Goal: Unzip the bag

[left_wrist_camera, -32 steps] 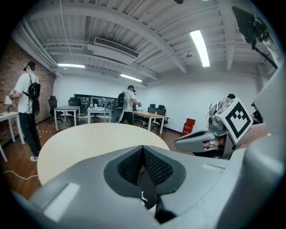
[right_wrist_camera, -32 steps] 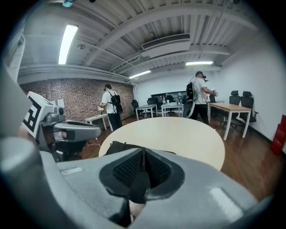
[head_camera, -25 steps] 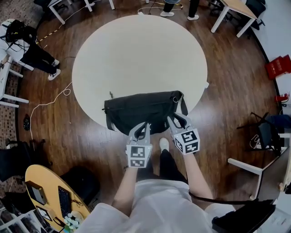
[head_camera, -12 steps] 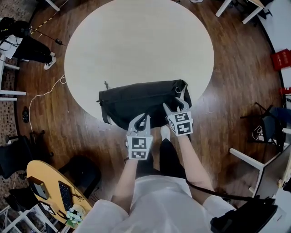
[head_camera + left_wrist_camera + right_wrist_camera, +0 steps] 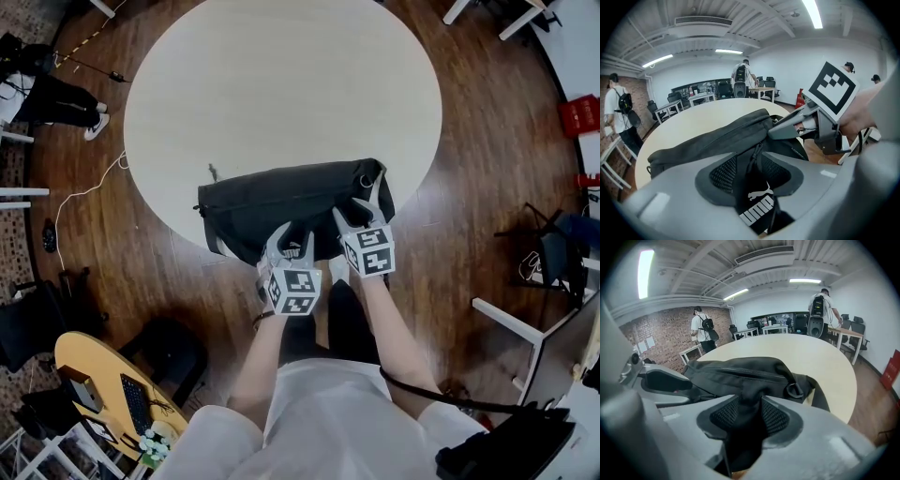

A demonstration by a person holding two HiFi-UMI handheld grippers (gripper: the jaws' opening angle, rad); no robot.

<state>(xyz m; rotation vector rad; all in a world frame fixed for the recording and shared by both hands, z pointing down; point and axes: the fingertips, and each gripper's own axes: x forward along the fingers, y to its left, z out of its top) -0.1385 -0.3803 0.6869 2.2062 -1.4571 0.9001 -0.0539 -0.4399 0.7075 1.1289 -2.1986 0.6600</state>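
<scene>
Black fabric bag (image 5: 291, 202) lies at the near edge of a round pale table (image 5: 281, 84). The left gripper (image 5: 292, 236) is opening its jaws around the bag's logo-printed black strap (image 5: 755, 206). The right gripper (image 5: 359, 204) is closing its jaws, pinching bunched bag fabric.

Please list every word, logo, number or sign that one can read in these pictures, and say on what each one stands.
"UMA" under a white leaping-cat logo, first letter cut off: on the black strap of the bag.
Square markers on the left cube and right cube: patterns only, no letters.
Papers on the brick wall: too small to read.
</scene>
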